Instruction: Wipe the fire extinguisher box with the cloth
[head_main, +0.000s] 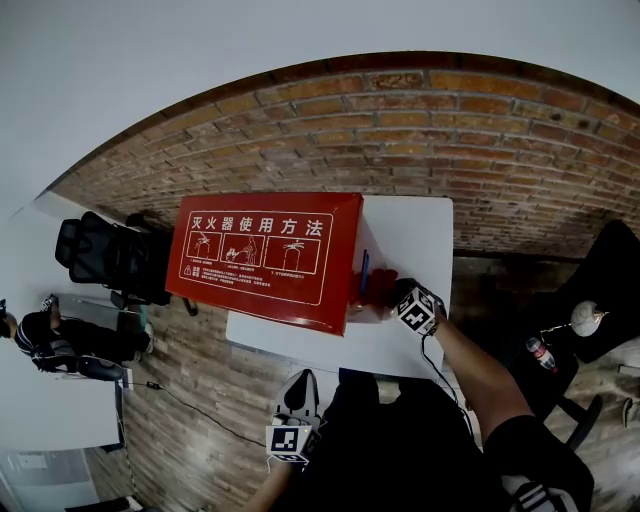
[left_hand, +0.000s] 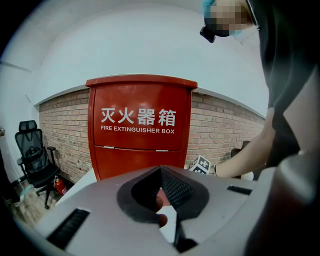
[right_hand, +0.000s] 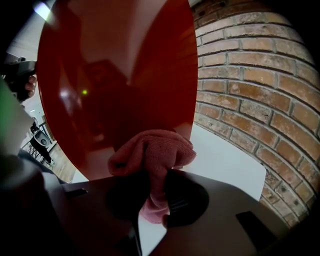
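The brick wall (head_main: 400, 120) is the biggest thing here, and the white table (head_main: 410, 235) stands against it. The tall red box (head_main: 265, 255) stands on the left part of the table, with its front facing the person. To the right of the box the table top is bare, so a gripper has room to move there. A black chair (head_main: 100, 255) sits off to the left, apart from the table.

The right gripper (head_main: 393, 298) reaches over the table to the right side of the box. Its fingers are pinched tight on the pink cloth (right_hand: 152, 155). The cloth bunches up past the tips, right by the shiny red side, low down near the table. I think that is so the soft part rubs the box and the hard fingers do not. I cannot tell if it touches.

The left gripper (head_main: 298, 380) hangs low in front of the table edge, near the person's body. Its fingers are closed together with nothing in them. I think it is kept out of the way. The wall is close behind the box, so the back looks hard to reach.
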